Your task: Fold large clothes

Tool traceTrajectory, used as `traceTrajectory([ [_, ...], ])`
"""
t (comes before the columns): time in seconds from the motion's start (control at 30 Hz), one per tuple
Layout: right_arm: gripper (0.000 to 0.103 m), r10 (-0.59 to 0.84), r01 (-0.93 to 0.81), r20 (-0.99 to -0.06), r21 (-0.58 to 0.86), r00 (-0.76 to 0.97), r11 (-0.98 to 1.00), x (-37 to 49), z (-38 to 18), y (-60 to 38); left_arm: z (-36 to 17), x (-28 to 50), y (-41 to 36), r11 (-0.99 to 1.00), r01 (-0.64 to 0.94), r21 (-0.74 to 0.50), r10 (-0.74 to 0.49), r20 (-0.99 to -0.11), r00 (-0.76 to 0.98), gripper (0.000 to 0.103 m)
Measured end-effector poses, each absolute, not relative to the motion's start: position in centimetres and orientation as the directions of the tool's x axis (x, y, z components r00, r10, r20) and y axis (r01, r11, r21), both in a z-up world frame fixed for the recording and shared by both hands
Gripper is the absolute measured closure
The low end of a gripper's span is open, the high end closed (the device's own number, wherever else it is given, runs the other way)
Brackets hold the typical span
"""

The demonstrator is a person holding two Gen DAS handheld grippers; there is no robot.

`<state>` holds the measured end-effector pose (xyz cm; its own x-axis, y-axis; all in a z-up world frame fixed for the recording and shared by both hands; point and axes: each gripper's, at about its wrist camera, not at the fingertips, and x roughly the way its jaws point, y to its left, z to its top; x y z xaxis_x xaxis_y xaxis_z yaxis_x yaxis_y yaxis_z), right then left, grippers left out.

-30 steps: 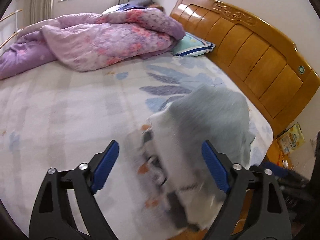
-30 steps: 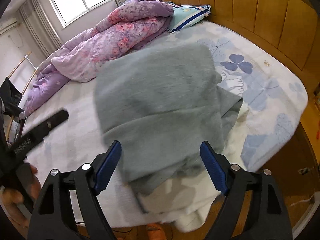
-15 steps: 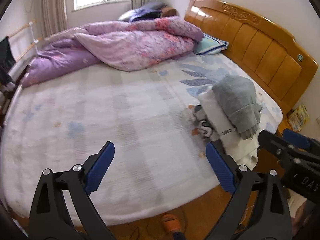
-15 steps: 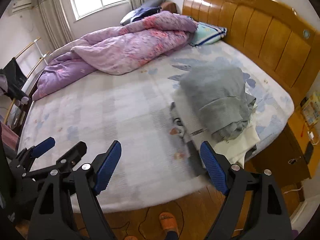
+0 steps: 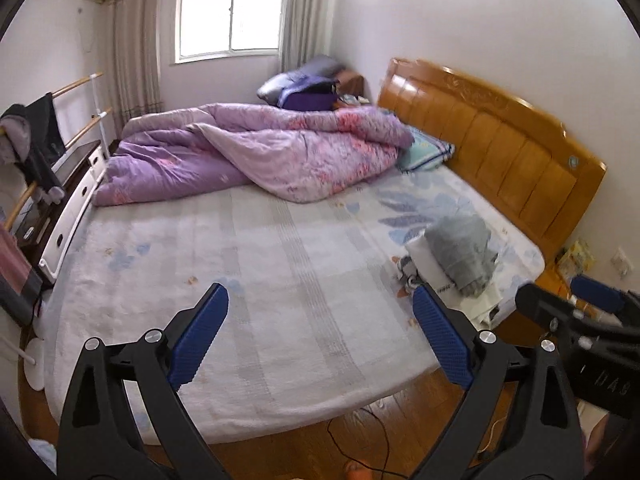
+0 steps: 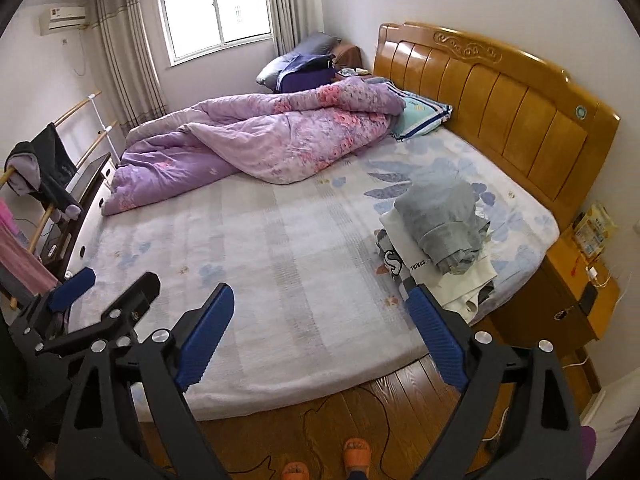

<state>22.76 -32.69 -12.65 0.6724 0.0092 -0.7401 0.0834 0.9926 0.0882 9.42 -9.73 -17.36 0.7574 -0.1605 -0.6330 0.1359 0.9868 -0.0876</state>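
A folded grey garment [image 5: 462, 254] [image 6: 444, 220] lies on top of a folded white one [image 6: 448, 276] near the bed's right corner, with a printed piece under them. My left gripper [image 5: 320, 340] hangs open above the bed's near edge, far from the pile, nothing between its blue pads. My right gripper [image 6: 320, 336] is also well back from the pile; its jaws are opening and hold nothing. Each gripper shows in the other's view: the right gripper [image 5: 576, 312] at the right edge, the left gripper [image 6: 104, 296] at the left.
A crumpled purple quilt [image 5: 260, 156] and a striped pillow [image 5: 424, 152] lie at the bed's far side by the wooden headboard [image 5: 500, 148]. A nightstand [image 6: 576, 276] stands right of the bed, a clothes rack [image 6: 44, 172] left. A person's orange slippers [image 6: 356, 454] and a cable rest on the wood floor.
Both grippers pulled back and up from right above the grey garment. The folded pile stays on the bed and now looks small; the whole bed and floor have come into view.
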Motion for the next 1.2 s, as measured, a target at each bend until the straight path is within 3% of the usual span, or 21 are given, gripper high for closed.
traceTrajectory([
  [0.6,0.016,0.081,-0.020,-0.644,0.101,0.761,0.995,18.0,-3.8,-29.9,-6.9,3.1,-7.0,0.997,0.065,-0.052,-0.083,-0.536,0.840,0.009],
  [1.2,0.016,0.135,-0.088,-0.549,0.110,0.825,0.990,16.5,1.0,-29.4,-1.4,-0.2,-5.0,0.998,0.006,-0.060,-0.033,-0.449,0.893,0.008],
])
